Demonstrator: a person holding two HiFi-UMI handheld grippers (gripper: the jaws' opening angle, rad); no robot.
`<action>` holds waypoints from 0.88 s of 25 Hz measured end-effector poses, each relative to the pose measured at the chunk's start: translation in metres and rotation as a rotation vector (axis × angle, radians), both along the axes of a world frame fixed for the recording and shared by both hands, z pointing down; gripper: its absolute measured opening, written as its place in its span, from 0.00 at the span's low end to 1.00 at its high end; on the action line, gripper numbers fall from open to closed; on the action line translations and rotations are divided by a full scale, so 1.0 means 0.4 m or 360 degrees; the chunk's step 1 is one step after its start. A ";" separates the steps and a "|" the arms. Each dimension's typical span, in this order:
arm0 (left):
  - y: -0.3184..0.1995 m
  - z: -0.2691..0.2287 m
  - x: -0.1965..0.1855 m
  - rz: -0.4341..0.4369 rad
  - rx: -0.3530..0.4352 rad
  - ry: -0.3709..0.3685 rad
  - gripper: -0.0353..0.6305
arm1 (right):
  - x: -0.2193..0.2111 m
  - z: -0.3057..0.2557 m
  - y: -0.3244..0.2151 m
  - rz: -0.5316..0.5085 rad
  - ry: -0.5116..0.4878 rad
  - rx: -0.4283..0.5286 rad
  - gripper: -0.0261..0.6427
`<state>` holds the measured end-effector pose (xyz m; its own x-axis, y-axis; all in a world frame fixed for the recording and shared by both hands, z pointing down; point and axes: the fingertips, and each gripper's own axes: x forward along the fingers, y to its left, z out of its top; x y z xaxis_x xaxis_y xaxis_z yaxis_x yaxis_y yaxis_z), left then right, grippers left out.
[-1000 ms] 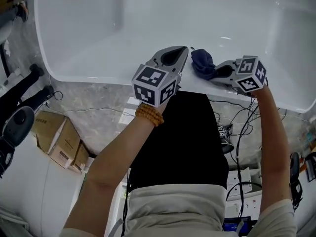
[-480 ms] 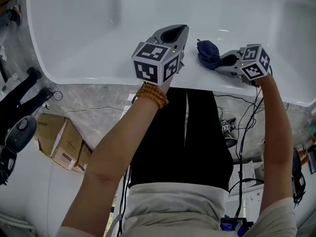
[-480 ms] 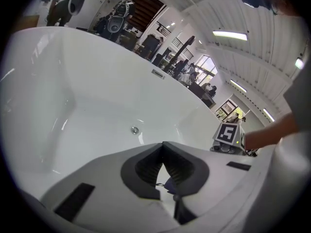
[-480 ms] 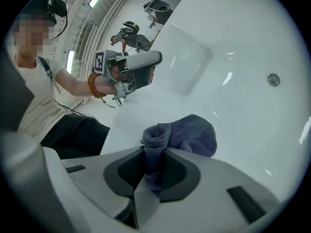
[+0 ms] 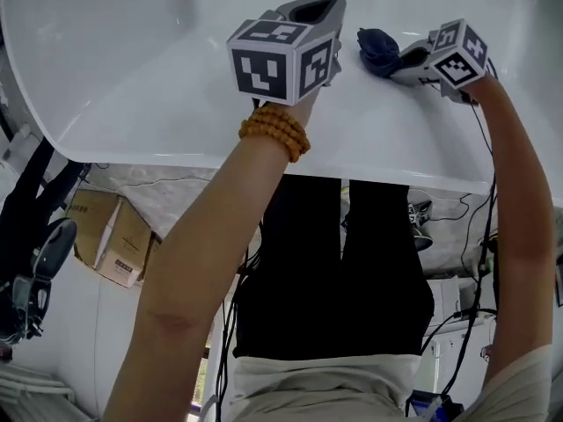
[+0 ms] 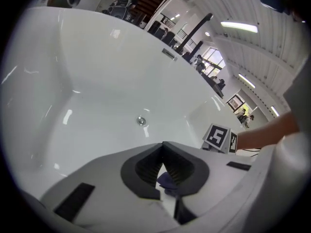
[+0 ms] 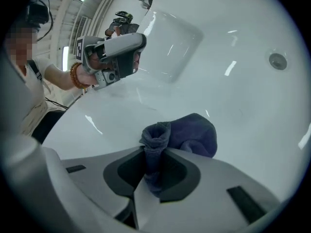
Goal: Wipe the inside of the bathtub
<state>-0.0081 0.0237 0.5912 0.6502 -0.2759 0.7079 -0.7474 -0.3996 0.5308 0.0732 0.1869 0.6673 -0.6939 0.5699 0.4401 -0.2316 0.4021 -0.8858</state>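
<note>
One white bathtub (image 5: 132,77) is seen from above. Two cardboard boxes (image 5: 110,236) are set on the floor beside it. Two tools are held over the tub's inner wall, near each other. The left tool (image 6: 163,143) is shown with its jaws brought together at the tips, and a small bluish bit of unclear kind is seen in the gap behind them. The right tool (image 7: 155,150) is clamped on one dark blue cloth (image 7: 194,137), which is laid against the tub's inner surface. One bead bracelet (image 5: 274,130) is worn on the left wrist. One drain (image 6: 141,121) is set in the tub's bottom.
</note>
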 end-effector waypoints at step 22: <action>-0.040 -0.022 0.041 0.0072 -0.0077 -0.0057 0.05 | 0.018 0.018 -0.100 0.0051 0.0079 -0.0021 0.16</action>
<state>0.0084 0.0077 0.5826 0.6352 -0.2118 0.7428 -0.7481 -0.4078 0.5235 0.0804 0.1467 0.6743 -0.6895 0.5536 0.4671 -0.2881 0.3821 -0.8781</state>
